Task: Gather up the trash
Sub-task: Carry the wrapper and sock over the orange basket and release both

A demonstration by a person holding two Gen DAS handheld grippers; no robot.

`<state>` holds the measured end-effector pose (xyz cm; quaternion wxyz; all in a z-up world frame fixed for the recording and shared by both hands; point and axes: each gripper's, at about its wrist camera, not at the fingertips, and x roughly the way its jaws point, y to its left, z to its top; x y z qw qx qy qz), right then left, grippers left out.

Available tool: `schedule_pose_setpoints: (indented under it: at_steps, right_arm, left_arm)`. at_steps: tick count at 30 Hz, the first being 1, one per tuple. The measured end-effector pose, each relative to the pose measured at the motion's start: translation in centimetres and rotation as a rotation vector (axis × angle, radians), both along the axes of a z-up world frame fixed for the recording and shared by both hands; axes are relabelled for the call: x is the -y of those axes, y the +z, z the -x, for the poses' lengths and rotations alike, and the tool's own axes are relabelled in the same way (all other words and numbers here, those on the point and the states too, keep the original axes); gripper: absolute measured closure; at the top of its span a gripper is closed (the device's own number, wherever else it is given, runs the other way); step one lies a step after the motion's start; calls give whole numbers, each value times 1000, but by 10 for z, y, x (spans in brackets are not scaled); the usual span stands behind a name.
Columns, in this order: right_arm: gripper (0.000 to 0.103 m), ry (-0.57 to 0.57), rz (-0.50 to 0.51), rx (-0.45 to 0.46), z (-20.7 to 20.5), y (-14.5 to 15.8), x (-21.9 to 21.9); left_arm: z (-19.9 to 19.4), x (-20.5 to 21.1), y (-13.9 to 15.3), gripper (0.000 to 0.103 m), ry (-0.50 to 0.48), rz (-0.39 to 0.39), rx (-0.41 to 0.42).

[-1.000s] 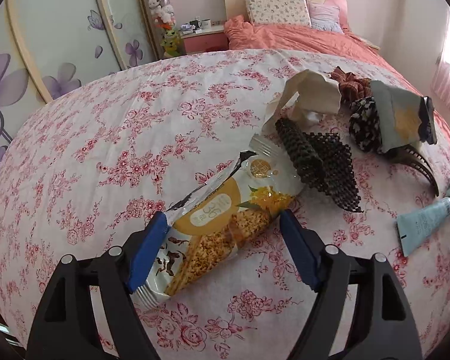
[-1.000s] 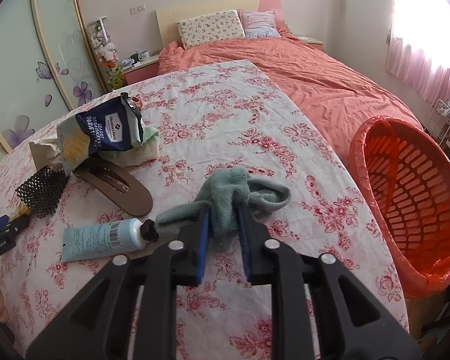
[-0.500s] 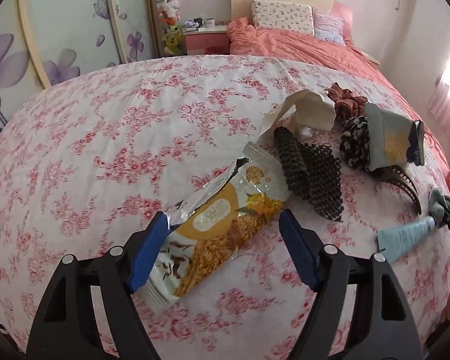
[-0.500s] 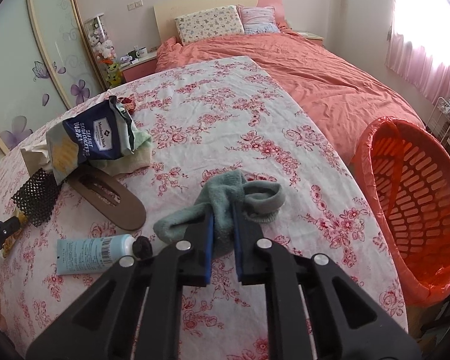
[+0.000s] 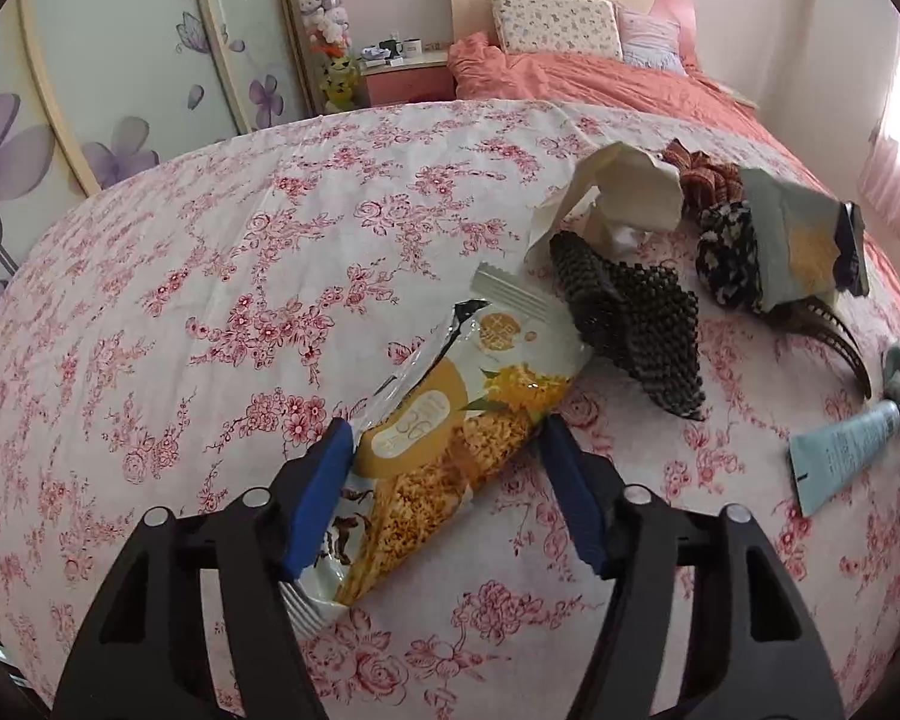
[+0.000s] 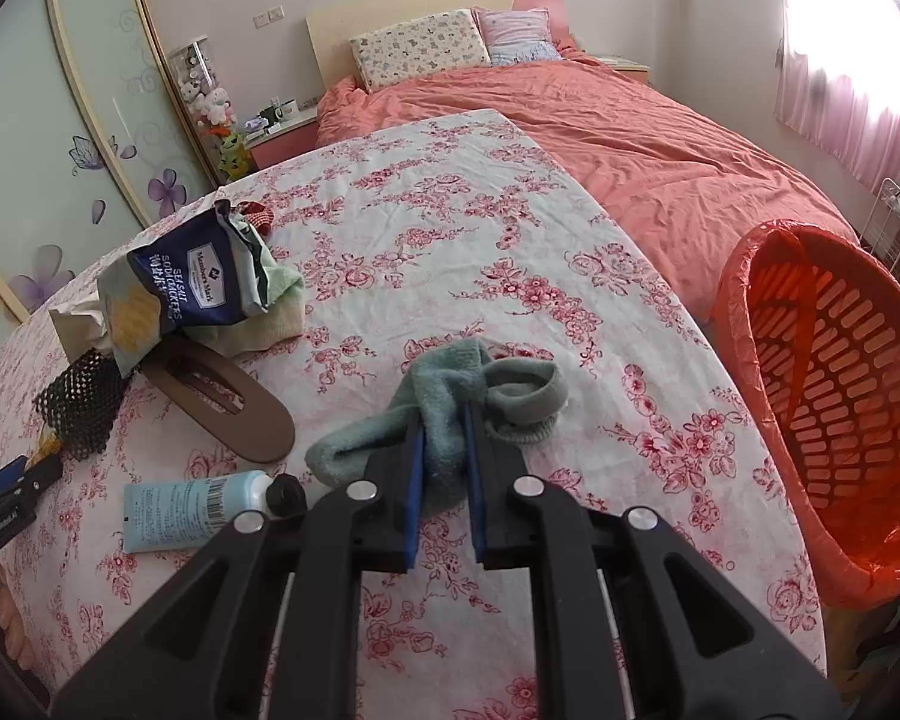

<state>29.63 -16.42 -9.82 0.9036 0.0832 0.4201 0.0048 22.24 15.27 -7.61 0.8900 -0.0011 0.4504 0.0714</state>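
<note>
**Inspector:** Bedroom setting; a floral-clothed table (image 6: 426, 192) stands in front of a coral-covered bed (image 6: 630, 120). Start at the near edge.

**Assistant:** Left gripper (image 5: 444, 480) straddles a yellow snack wrapper (image 5: 450, 420) at the near edge. Its jaws are closing: the left pad touches the packet, the right pad stands clear, so no grip yet. Right gripper (image 6: 444, 462) has its fingers clamped on a grey-green sock (image 6: 450, 396), which lies on the cloth near the right edge.

**Inspector:** Is a sock trash?

**Assistant:** In my judgement no; it looks like laundry.

**Inspector:** Where does trash go?

**Assistant:** An orange basket (image 6: 768, 276) lined with a red bag sits off the table's right edge. What shows of its inside is empty, so I judge nothing is collected.

**Inspector:** Count, working outward.

**Assistant:** One yellow wrapper. One blue tube (image 6: 192, 510) near the sock. One black mesh piece (image 5: 636, 324). One brown hair clip (image 6: 228, 408). One blue cracker bag (image 6: 180, 288) lying over a pale green cloth (image 6: 276, 312). One crumpled paper bag (image 5: 624, 192). Two scrunchies: black-and-white (image 5: 726, 252) and rust (image 5: 702, 174).

**Inspector:** Remaining?

**Assistant:** Likely the wrapper, the cracker bag and the paper bag; whether the mesh and the tube are trash, I cannot tell.
</note>
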Motion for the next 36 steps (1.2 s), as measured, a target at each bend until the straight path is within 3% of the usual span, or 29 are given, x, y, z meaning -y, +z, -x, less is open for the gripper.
schedule_pose_setpoints:
  at_steps: [3, 8, 12, 25, 36]
  right_arm:
    - [90, 0, -6, 0, -1, -1, 1]
    - [90, 1, -6, 1, -1, -1, 1]
    - [93, 12, 2, 9, 2, 0, 0]
    - [94, 9, -68, 95, 28, 41, 11]
    - [94, 19, -62, 198, 52, 86, 21]
  left_arm:
    - [-2, -4, 0, 49, 25, 4, 8]
    - [-2, -7, 0, 51, 32, -6, 21]
    - [0, -8, 3, 66, 26, 8, 38]
    - [18, -24, 39, 69, 36, 48, 123]
    - [24, 7, 74, 69, -26, 64, 175]
